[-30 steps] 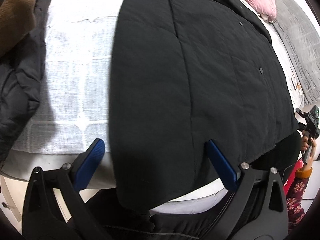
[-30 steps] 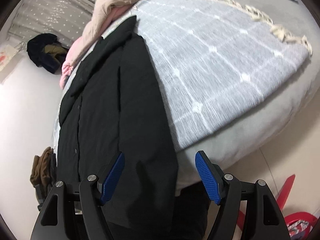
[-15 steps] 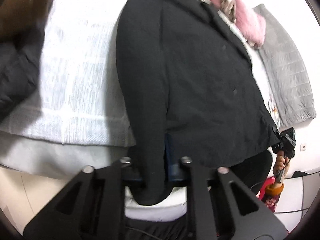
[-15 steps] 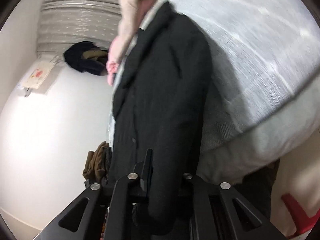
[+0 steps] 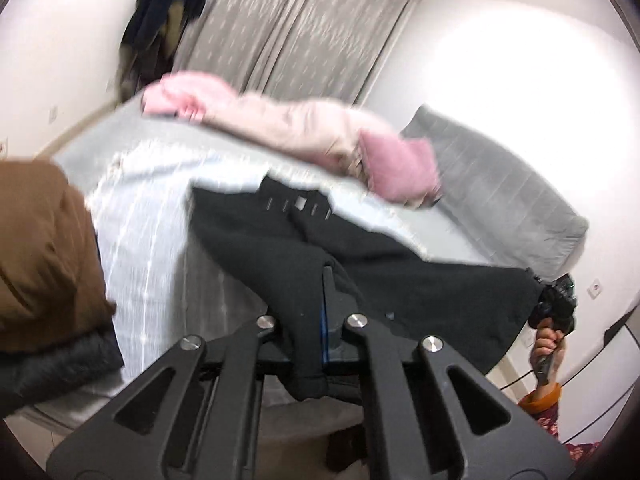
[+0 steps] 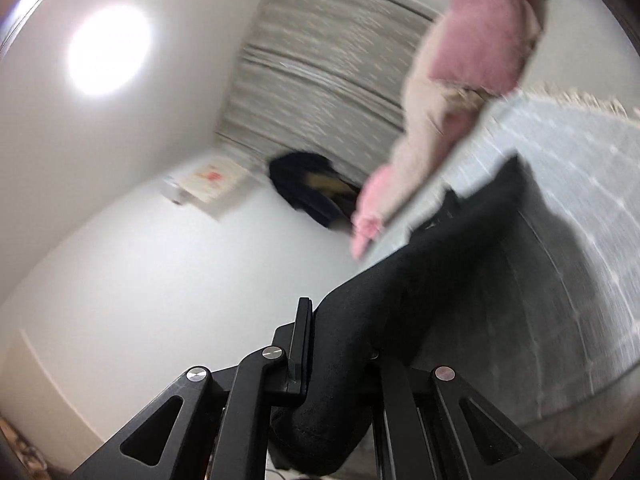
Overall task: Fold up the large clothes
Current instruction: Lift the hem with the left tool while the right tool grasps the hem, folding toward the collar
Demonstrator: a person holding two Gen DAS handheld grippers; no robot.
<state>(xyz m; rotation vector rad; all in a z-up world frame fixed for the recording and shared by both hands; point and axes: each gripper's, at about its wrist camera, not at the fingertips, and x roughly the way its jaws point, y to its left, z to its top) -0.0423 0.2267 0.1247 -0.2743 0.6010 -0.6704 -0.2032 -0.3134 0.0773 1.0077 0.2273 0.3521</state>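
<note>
A large black quilted coat [image 5: 400,280] lies on the bed with its hem lifted off the mattress. My left gripper [image 5: 308,332] is shut on the hem near one bottom corner. My right gripper [image 6: 336,360] is shut on the other bottom corner of the coat [image 6: 420,280]; it also shows at the far right of the left wrist view [image 5: 556,308], with the coat stretched between the two. The collar end still rests on the bed. Both views are motion-blurred.
The bed carries a pale checked blanket [image 5: 152,216]. A pink and beige garment pile [image 5: 288,128] lies beyond the coat, a grey quilted garment [image 5: 500,200] to the right, brown and dark jackets [image 5: 40,248] at the left. Curtains [image 5: 300,28] and hanging clothes [image 5: 160,20] stand behind.
Both grippers closed on the coat's bottom hem, then lifted it up and toward the collar. The cameras tilted up from the bed to the room.
</note>
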